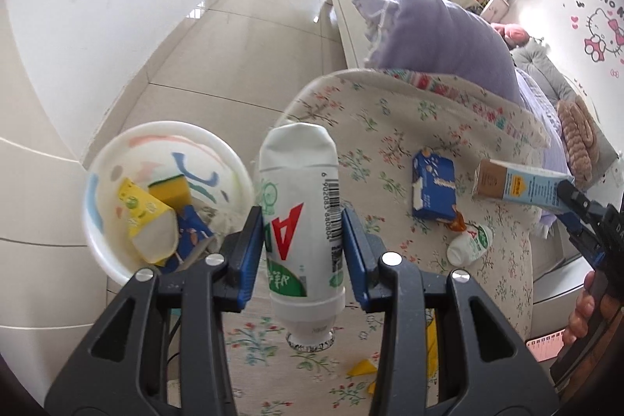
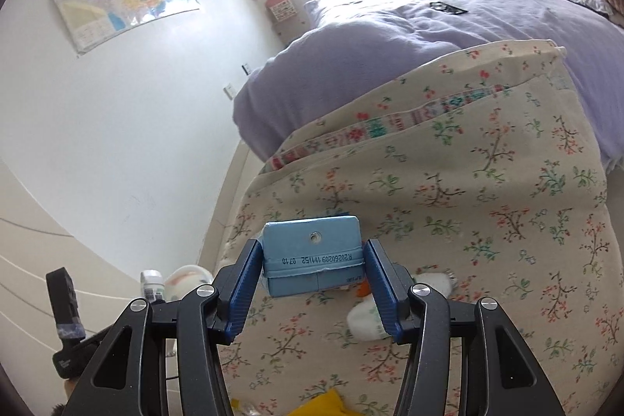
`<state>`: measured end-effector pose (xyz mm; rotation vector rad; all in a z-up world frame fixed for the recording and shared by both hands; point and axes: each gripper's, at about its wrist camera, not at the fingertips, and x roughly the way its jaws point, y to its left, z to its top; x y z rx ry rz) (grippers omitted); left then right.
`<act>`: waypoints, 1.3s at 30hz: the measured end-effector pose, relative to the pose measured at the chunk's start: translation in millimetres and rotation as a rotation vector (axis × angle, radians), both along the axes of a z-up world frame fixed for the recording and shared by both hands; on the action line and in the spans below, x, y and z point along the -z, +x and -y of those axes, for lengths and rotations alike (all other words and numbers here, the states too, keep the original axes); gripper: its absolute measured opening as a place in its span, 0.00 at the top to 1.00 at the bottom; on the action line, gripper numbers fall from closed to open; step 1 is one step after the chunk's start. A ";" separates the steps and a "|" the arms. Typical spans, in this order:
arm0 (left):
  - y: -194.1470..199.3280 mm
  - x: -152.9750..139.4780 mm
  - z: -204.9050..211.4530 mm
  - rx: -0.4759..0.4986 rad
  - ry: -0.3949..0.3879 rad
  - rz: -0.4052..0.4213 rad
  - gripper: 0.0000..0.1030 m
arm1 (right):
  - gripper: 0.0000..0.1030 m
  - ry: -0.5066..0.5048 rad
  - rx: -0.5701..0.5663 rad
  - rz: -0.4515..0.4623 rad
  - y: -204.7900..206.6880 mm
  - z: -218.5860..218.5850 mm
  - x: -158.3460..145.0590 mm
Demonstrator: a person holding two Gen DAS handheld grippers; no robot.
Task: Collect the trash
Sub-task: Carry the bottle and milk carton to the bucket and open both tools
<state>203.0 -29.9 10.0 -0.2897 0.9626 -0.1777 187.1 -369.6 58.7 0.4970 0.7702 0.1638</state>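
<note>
The left gripper (image 1: 302, 240) has its jaws closed on the waist of a crushed white drink bottle (image 1: 300, 221), blue pads against both sides; the bottle hangs in the air beside the round white bin (image 1: 163, 139), not yet over its opening. The right gripper (image 2: 312, 279) has its jaws clamped across a light blue carton (image 2: 312, 260), raised above the flower-print cloth (image 2: 487, 221). The bottle's long axis runs along the fingers — crumpled base pointing away from the wrist, neck toward it. The carton, by the left wrist view, lies along the jaws too, with its flat end showing ahead of them in its own camera. Risk, as a judgement: the bottle is soft and dented, so it may slip or swivel between the pads, and a release short of the rim would drop it on the floor. The bin already holds a yellow carton (image 1: 146, 217) and a sponge (image 1: 171, 192). A dark blue carton (image 1: 435, 188) and a small white bottle (image 1: 470, 244) remain on the cloth.
</note>
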 end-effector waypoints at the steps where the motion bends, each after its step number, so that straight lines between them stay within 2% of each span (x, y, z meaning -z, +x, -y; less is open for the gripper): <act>1: -0.3 -0.6 -4.9 -0.009 0.000 0.003 0.60 | 0.47 0.001 -0.009 -0.002 2.0 -5.2 0.6; 18: 0.0 2.5 -79.1 -0.135 -0.006 0.040 0.60 | 0.47 -0.008 -0.163 -0.026 28.7 -102.9 10.4; 25: 5.8 17.3 -101.0 -0.174 -0.013 0.061 0.60 | 0.47 -0.001 -0.233 -0.040 38.3 -150.7 20.1; 32: 14.3 32.7 -114.9 -0.189 -0.022 0.032 0.59 | 0.47 -0.033 -0.299 -0.065 45.8 -193.4 34.5; 34: 17.2 36.9 -116.0 -0.197 -0.015 0.002 0.55 | 0.47 -0.037 -0.309 -0.071 47.6 -200.4 37.1; 37: 16.0 37.3 -116.8 -0.215 0.030 -0.007 0.37 | 0.47 -0.042 -0.318 -0.078 50.8 -205.8 41.9; 39: 14.4 35.7 -117.4 -0.218 0.064 -0.013 0.33 | 0.47 -0.045 -0.322 -0.082 52.5 -209.2 43.3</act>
